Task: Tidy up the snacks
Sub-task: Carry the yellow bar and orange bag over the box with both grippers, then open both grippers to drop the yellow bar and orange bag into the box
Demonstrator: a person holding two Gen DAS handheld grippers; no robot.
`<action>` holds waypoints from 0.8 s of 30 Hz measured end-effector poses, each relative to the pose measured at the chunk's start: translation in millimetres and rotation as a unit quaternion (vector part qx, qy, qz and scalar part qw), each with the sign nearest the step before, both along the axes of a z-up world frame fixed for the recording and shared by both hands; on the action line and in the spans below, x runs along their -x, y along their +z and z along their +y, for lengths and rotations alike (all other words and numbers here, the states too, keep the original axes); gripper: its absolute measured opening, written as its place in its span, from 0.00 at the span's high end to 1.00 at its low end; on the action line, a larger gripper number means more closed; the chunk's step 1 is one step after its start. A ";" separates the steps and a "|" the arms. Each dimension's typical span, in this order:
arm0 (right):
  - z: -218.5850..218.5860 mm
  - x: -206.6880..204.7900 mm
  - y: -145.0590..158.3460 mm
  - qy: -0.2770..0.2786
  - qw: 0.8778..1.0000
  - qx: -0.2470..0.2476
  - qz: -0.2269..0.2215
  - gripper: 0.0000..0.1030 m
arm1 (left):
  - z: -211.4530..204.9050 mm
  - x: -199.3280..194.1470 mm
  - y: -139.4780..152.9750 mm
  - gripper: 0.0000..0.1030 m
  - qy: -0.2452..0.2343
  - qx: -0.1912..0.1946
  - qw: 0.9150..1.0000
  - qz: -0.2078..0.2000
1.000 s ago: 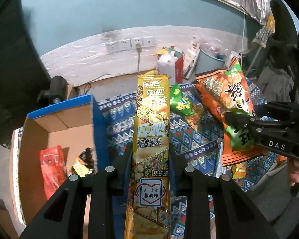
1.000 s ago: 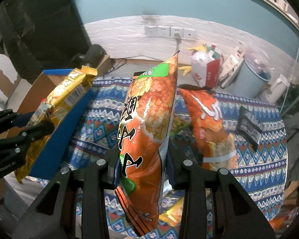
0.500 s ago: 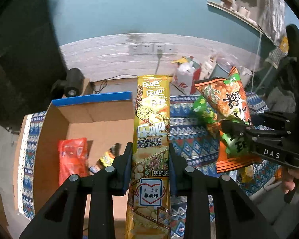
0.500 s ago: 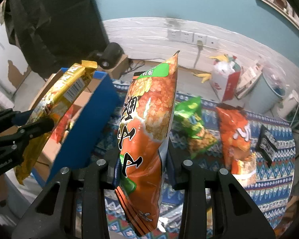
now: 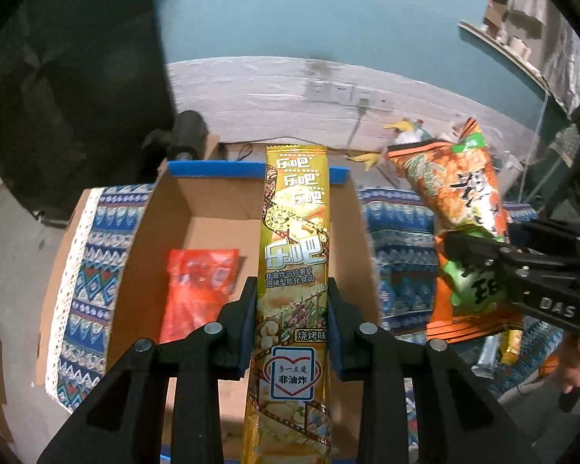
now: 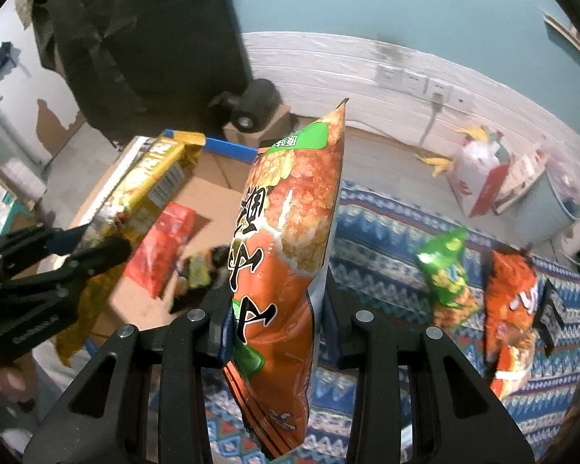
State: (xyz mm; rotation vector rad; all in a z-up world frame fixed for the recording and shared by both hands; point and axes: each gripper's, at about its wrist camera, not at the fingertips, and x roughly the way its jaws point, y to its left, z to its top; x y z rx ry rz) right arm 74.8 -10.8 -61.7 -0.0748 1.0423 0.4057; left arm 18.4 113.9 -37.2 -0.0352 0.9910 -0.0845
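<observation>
My left gripper point(image 5: 292, 290) is shut on a long yellow chip packet point(image 5: 295, 239) and holds it over the open cardboard box point(image 5: 212, 197) with a blue rim. A red packet point(image 5: 199, 290) lies in the box. My right gripper point(image 6: 278, 301) is shut on a large orange snack bag point(image 6: 286, 239), held above the patterned cloth just right of the box point(image 6: 208, 193). The orange bag point(image 5: 456, 201) shows at the right of the left wrist view, and the yellow packet point(image 6: 147, 193) at the left of the right wrist view.
On the blue patterned cloth point(image 6: 386, 232) lie a green bag point(image 6: 446, 270), an orange bag point(image 6: 512, 309) and a small black packet point(image 6: 553, 313). A white and red carton point(image 6: 479, 174) and a pale bin stand on the floor by the wall with sockets point(image 6: 413, 79).
Both grippers have swung left with their packets. The box has come from the left edge to the centre under my left gripper, and the right gripper now sits beside it.
</observation>
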 end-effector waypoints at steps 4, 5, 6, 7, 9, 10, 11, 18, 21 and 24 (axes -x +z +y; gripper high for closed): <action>22.1 -3.7 -0.7 0.015 1.000 -0.003 0.000 0.66 | 19.7 0.2 -8.7 0.69 0.020 0.002 1.000 0.009; 26.5 -5.0 -1.5 0.019 1.000 -0.003 0.001 0.66 | 24.4 0.4 -11.2 0.69 0.026 0.001 1.000 0.012; 31.9 -5.4 -2.4 0.023 1.000 -0.003 0.003 0.66 | 29.2 0.3 -13.5 0.69 0.031 0.003 0.999 0.015; 38.0 -6.0 -3.8 0.027 1.000 -0.002 0.004 0.66 | 32.9 0.6 -14.9 0.69 0.035 0.004 0.999 0.017; 47.4 -6.4 -5.8 0.033 0.999 -0.002 0.006 0.66 | 40.6 1.2 -19.0 0.69 0.043 0.006 0.999 0.024; 52.9 -6.8 -7.1 0.038 0.999 -0.002 0.008 0.66 | 42.7 1.1 -20.4 0.69 0.046 0.006 0.999 0.026; 58.2 -7.2 -8.5 0.042 0.999 -0.003 0.009 0.66 | 45.3 1.0 -22.5 0.69 0.050 0.005 0.998 0.029; 79.0 -9.9 -16.3 0.056 0.998 -0.013 0.026 0.66 | 56.8 2.9 -25.7 0.69 0.070 0.005 0.997 0.037; 85.5 -11.5 -19.8 0.058 0.998 -0.015 0.033 0.66 | 59.0 5.6 -21.2 0.69 0.075 0.001 0.997 0.030; 91.4 -12.5 -23.5 0.061 0.997 -0.016 0.040 0.66 | 62.6 6.6 -20.2 0.69 0.079 0.005 0.996 0.033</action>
